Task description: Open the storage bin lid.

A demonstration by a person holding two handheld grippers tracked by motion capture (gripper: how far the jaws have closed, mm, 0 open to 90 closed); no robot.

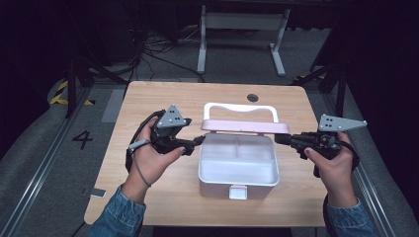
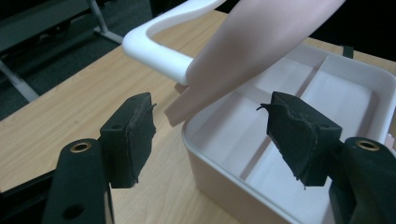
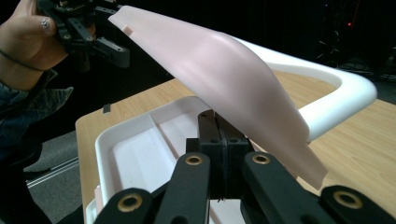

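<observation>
Left gripper (image 1: 199, 140) agape beside box (image 1: 238, 170) — right gripper (image 1: 279, 139) clamped shut, pink lid (image 1: 245, 127) between them, raised.

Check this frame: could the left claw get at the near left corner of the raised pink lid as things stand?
Probably yes: the left claw stands open beside the box, and the pink lid hangs just ahead with nothing between.

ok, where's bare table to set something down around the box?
Free: the table left of the box beyond the left tongs; the back strip past the white handle; the front right corner. Crowded: both box sides, where hands and tongs flank the raised pink lid.
</observation>
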